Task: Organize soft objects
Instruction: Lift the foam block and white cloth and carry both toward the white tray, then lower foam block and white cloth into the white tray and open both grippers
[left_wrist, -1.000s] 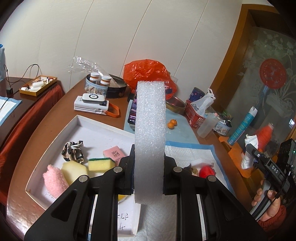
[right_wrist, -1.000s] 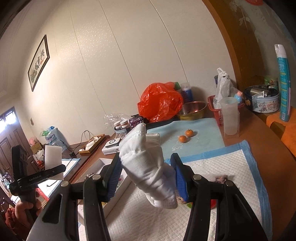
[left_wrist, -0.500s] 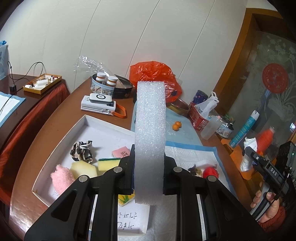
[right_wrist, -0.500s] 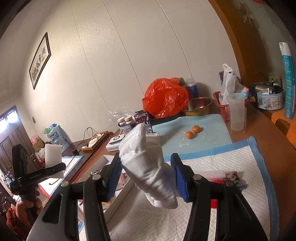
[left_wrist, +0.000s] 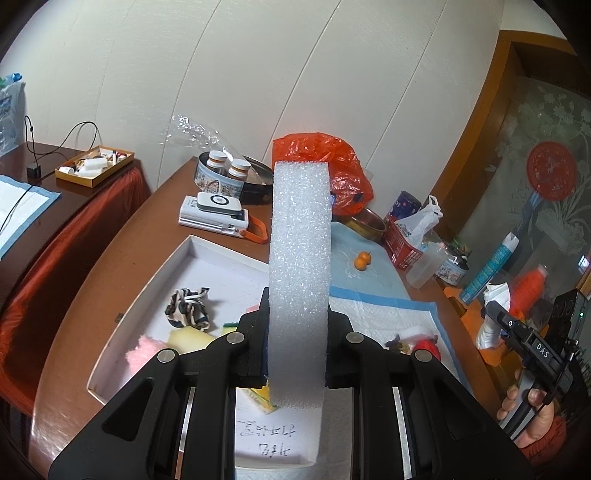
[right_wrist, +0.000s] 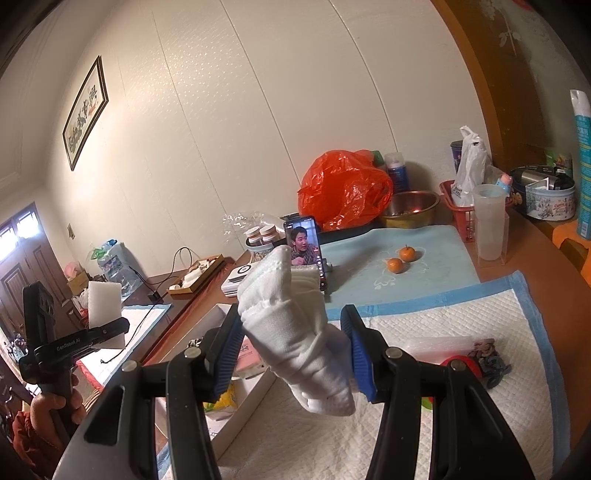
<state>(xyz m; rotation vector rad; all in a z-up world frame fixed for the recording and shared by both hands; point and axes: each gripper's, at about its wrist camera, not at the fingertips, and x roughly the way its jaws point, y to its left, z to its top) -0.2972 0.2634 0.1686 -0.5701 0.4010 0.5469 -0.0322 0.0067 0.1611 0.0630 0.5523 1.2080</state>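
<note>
Tray (left_wrist: 155, 280) left of pad (left_wrist: 391, 314) on table (left_wrist: 122, 266); two oranges (left_wrist: 362, 260) behind pad.

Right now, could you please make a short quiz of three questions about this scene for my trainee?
1. True or false: the left claw is shut on a white foam block.
2. What does the right claw hold? A) a yellow sponge B) a white rolled sock C) a red ball
3. Fill in: the striped hair tie lies inside the white ____.

Key:
1. True.
2. B, the white rolled sock.
3. Tray: it lies in the white tray, with a pink fluffy thing nearby.
</note>
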